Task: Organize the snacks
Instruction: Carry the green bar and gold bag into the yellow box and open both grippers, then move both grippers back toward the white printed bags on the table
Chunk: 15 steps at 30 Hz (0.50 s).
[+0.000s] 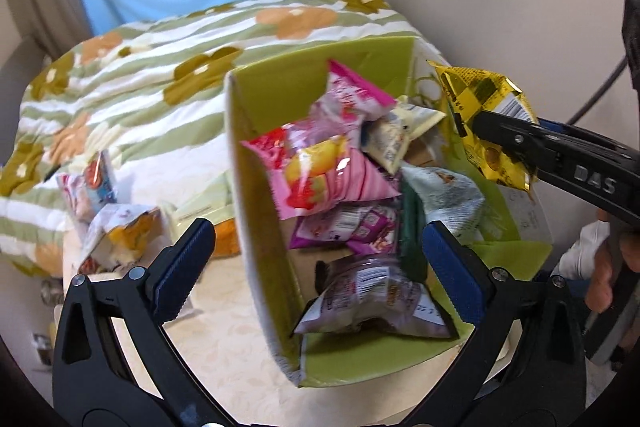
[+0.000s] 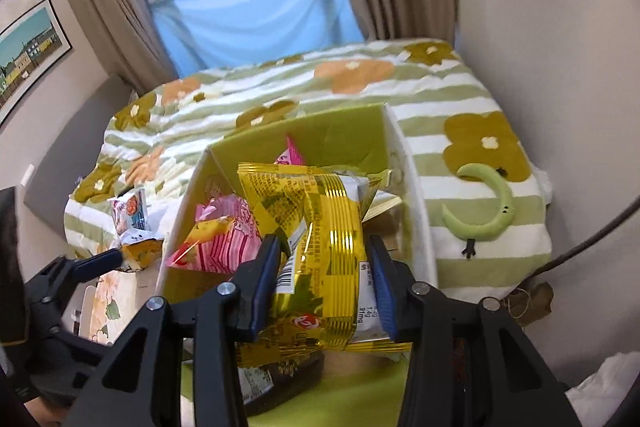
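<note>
Biggest thing in view is the bed with the flowery green-striped blanket (image 2: 460,95), stretching out beyond both sets of jaws. On it sits the green cardboard box (image 1: 280,83), flaps open, and it's stuffed with snack bags.

The left gripper (image 1: 316,267) has its jaws spread about as wide as they go, nothing between the pads, nothing touched. It's tipped down over the box, so the near end of the box sits right between and just past the fingertips. Straight ahead of the jaws is a pink snack bag (image 1: 320,163) on top of the pile, and closer in, nearly between the tips, a purple-ish packet (image 1: 372,303). Outside the box, off past the left finger, two more snack packets (image 1: 120,239) lie on the bedding.

The right gripper (image 2: 324,291) is clamped narrow on a gold foil snack bag (image 2: 320,223). Both blue pads press into its sides and the foil is crumpled between them. The bag sticks out ahead of the jaws and hangs over the open box, above the pink bags. Can't honestly tell whether its lower end touches the pile, that bit's blurry.

Out past the right finger there's a little green crescent plush (image 2: 488,211) lying on the blanket, well clear of the box.
</note>
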Each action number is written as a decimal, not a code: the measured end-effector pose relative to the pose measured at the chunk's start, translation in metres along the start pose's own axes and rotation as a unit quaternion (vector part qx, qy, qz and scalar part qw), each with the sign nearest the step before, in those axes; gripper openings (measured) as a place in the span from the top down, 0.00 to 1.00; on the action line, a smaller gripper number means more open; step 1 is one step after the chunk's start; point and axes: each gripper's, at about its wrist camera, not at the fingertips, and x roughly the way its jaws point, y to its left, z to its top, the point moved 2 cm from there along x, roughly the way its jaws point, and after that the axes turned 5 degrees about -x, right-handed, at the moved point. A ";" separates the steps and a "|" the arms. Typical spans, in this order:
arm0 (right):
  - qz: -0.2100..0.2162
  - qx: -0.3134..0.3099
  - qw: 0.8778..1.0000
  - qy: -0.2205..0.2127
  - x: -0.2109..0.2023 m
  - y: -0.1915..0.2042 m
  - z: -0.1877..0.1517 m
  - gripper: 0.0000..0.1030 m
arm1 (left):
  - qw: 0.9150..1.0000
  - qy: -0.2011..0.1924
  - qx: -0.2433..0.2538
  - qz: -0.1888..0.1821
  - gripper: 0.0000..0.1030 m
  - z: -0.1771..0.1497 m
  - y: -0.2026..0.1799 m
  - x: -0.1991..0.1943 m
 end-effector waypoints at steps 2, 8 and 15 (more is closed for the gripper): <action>0.007 0.000 1.000 0.018 0.016 -0.002 0.004 0.60 | 1.000 0.003 -0.008 0.005 0.01 0.002 0.004 0.000; 0.008 0.023 0.999 0.026 0.030 -0.017 -0.002 0.00 | 1.000 0.010 -0.022 0.011 0.01 0.001 0.010 0.002; 0.012 0.031 0.999 0.009 0.011 -0.019 -0.013 0.00 | 1.000 0.017 -0.024 0.007 0.01 -0.015 0.013 -0.001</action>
